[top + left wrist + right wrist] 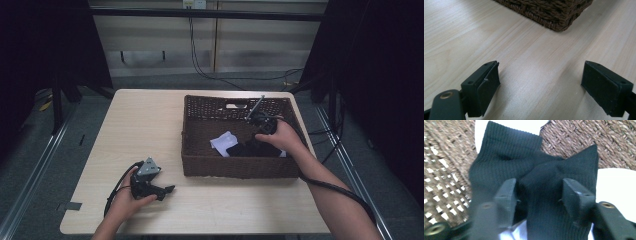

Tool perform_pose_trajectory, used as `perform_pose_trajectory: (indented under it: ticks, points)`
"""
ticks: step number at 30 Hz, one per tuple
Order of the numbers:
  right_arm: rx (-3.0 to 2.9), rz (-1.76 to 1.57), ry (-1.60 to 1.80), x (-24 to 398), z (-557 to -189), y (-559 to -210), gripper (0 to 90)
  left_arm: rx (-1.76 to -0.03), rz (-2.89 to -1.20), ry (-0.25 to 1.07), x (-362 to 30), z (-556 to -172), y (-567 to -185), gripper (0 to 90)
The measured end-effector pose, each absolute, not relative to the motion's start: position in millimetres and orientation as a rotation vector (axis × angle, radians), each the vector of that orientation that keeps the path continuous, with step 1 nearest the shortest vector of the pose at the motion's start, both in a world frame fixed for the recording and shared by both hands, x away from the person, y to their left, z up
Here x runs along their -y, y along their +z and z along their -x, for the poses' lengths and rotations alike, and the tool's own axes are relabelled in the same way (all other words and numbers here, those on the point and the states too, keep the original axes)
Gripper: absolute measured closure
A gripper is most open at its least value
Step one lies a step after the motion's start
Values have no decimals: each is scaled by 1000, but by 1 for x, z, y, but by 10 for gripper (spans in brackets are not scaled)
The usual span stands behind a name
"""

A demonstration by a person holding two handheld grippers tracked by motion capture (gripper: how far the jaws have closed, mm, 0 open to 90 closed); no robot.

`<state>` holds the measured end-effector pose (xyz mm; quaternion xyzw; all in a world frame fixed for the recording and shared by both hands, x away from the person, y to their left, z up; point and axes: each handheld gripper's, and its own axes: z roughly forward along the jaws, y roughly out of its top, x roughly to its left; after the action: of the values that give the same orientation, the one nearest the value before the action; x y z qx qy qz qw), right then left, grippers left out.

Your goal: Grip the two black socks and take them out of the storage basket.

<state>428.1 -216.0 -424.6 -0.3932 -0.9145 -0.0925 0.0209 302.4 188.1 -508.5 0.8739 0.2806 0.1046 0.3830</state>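
A dark brown wicker basket [235, 167] stands on the right half of a light wooden table [145, 125]. In it lies a black ribbed sock [239, 149] [504, 160] on top of white fabric [223, 141] [614, 187]. My right gripper [254, 143] [537, 192] points down into the basket. Its jaws stand apart on either side of a raised fold of the sock, and I see no squeeze on it. My left gripper [167, 190] [540, 82] rests near the table's front left, open, with bare wood between its jaws.
The basket's near corner [554, 12] lies just ahead of the left gripper. Woven basket wall and floor [579, 137] surround the sock. Cables trail from both grippers, and dark frames and curtains flank the table.
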Motion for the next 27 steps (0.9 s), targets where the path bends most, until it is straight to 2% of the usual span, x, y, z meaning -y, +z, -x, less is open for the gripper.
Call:
perform_pose_trajectory:
  ticks: [1, 2, 3, 9, 18, 27]
  points:
    - [2842, 1213, -271, 215, -429, -427, 547, -714, -2229, 268, -188, -303, -508, 141]
    - [2826, 1196, -243, 215, -431, -428, 821, -715, -2229, 266, -188, -302, -508, 141]
    - [2823, 1192, -252, 216, -431, -427, 844, -715, -2229, 266, -188, -302, -508, 141]
    - [2819, 1162, -204, 220, -430, -411, 859, -712, -2233, 267, -188, -302, -508, 141]
    - [2839, 1143, -257, 245, -420, -351, 863, -710, -2236, 269, -188, -302, -508, 141]
    - [2890, 1098, -239, 249, -413, -312, 862, -710, -2229, 271, -188, -303, -508, 141]
